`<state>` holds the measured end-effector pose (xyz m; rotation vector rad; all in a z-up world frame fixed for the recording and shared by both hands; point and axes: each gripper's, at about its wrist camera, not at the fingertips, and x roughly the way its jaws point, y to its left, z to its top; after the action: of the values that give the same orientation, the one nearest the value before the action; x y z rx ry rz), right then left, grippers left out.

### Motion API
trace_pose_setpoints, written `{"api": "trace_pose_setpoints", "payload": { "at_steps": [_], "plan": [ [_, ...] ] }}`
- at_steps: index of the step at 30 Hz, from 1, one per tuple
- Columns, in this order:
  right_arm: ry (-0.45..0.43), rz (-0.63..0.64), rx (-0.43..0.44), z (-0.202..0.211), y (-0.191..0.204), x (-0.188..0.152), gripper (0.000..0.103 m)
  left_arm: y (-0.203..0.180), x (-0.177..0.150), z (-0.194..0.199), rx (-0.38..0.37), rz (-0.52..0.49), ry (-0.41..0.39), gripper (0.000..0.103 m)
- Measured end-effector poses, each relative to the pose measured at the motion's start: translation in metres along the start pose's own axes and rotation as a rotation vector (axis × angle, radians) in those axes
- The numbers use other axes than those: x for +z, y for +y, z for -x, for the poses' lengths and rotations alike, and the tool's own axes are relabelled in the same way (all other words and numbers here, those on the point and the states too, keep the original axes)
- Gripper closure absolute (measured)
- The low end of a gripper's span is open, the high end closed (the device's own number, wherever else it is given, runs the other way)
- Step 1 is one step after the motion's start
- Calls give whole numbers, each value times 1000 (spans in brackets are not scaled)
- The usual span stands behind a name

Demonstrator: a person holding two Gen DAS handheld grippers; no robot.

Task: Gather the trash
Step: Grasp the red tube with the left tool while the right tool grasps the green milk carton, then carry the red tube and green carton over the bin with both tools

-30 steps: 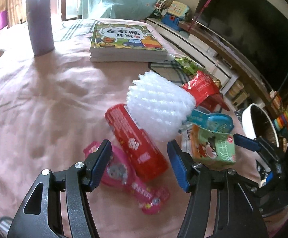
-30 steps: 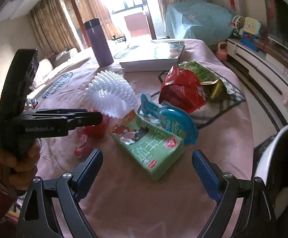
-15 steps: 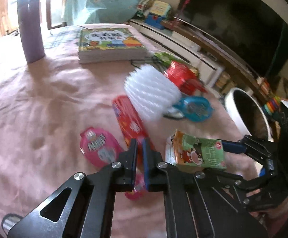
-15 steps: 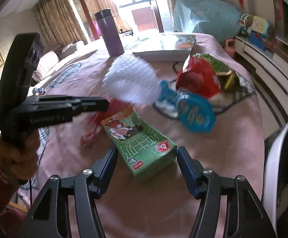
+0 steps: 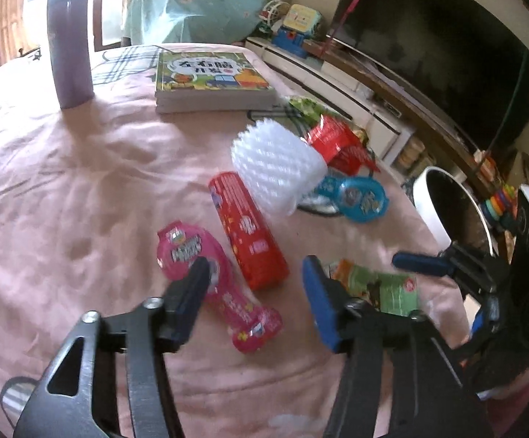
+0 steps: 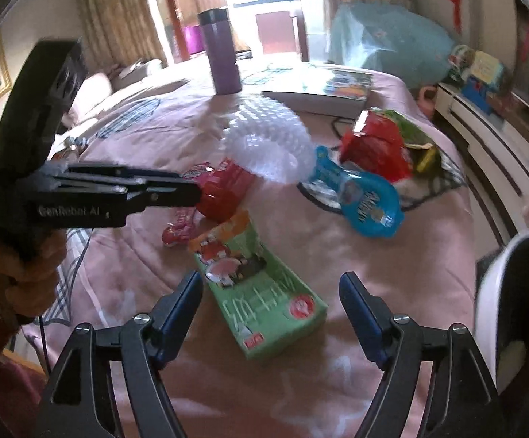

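Note:
Trash lies on a pink cloth. A green milk carton (image 6: 261, 288) lies between the open fingers of my right gripper (image 6: 270, 312); the fingers stand apart from it. It also shows in the left wrist view (image 5: 381, 286). My left gripper (image 5: 253, 292) is open and empty above a pink wrapper (image 5: 206, 266) and a red packet (image 5: 248, 228). A white foam net (image 5: 277, 169), a blue wrapper (image 5: 355, 197) and a red snack bag (image 5: 337, 144) lie beyond.
A white bin (image 5: 443, 211) stands off the table's right edge, also in the right wrist view (image 6: 512, 303). A book (image 5: 211, 82) and a purple flask (image 5: 69, 43) stand at the far side. A TV cabinet (image 5: 355, 87) runs along the right.
My left gripper was shut half a second ago and has opened. My right gripper was closed in on the green carton and now stands wide open with the carton lying on the cloth.

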<state>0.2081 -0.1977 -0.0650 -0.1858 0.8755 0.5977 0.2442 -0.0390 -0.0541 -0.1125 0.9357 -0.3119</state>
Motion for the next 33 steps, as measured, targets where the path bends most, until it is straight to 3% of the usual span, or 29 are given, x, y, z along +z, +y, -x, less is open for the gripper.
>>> {"api": "trace_pose_setpoints", "payload": {
  "at_steps": [3,6,7,8,9,12,16,20,27,33],
  "plan": [
    [31,34,0,-14,4,3,26,-4,8,-17,26,-15,31,42],
    [57,14,-8,-20,1,-1,44,-10,11,-32,73,-43,36,43],
    [56,5,-15,-19,0,-3,46,-13,12,-34,92,-58,23,43],
    [50,-16,-20,-16,-2,-6,46,-15,13,-36,106,-74,15,48],
    [37,-43,-33,-11,-6,-10,46,-18,13,-38,112,-89,11,66],
    [16,-136,-87,1,-19,-21,47,-22,10,-39,102,-106,10,67],
    [-48,-329,-99,26,-43,-43,47,-28,-1,-28,51,-111,15,68],
    [-107,-433,-111,46,-52,-59,47,-43,-21,-11,-19,-102,15,69],
    [-141,-492,-111,64,-58,-76,48,-79,-50,10,-111,-146,28,70],
    [-173,-530,-132,82,-63,-89,48,-114,-54,16,-157,-207,22,70]
  ]
}}
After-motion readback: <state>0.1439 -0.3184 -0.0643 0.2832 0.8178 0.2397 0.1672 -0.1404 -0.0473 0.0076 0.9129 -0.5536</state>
